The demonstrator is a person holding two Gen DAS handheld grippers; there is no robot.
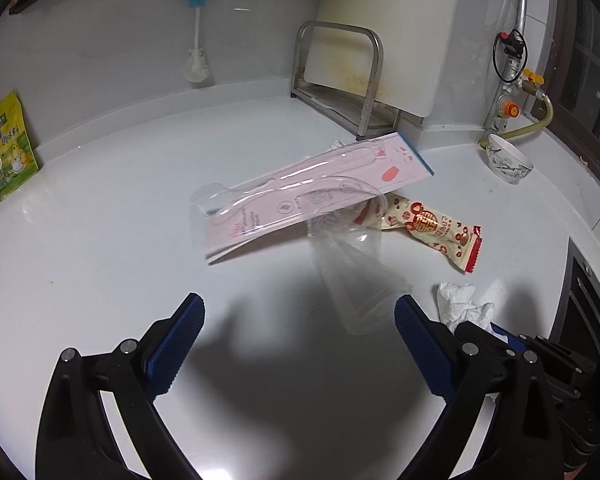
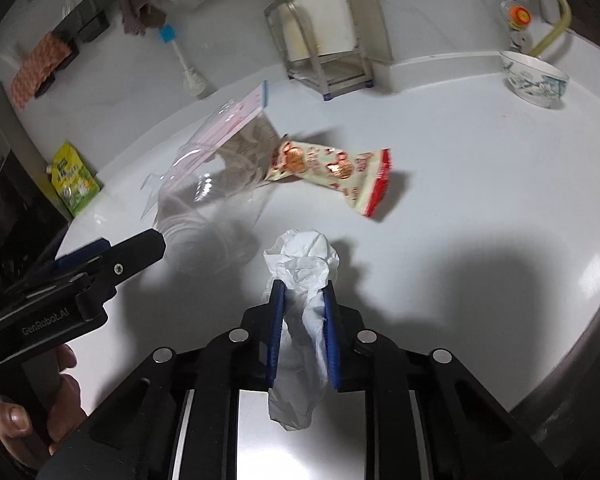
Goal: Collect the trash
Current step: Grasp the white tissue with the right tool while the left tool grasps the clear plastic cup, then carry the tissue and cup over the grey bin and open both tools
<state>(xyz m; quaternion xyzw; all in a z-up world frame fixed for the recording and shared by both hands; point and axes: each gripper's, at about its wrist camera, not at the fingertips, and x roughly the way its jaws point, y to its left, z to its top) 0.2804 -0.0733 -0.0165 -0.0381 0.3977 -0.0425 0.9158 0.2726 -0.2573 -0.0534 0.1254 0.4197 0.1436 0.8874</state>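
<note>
My right gripper (image 2: 303, 286) is shut on a crumpled white tissue (image 2: 306, 258), held just above the white counter (image 2: 480, 184); the tissue also shows in the left wrist view (image 1: 462, 302). My left gripper (image 1: 300, 304) is open and empty, its jaws on either side of the near end of a clear plastic cup (image 1: 350, 268) lying on its side. The cup also shows in the right wrist view (image 2: 216, 216). A pink toothbrush blister pack (image 1: 300, 196) rests on the cup. A red and cream snack wrapper (image 1: 432, 228) lies behind the cup, also in the right wrist view (image 2: 332, 172).
A patterned bowl (image 1: 508, 160) stands at the back right near the gas pipe (image 1: 516, 40). A metal rack (image 1: 340, 80) holds a cutting board against the wall. A yellow-green pouch (image 1: 6, 148) leans at the far left. A bottle brush (image 1: 196, 36) hangs on the wall.
</note>
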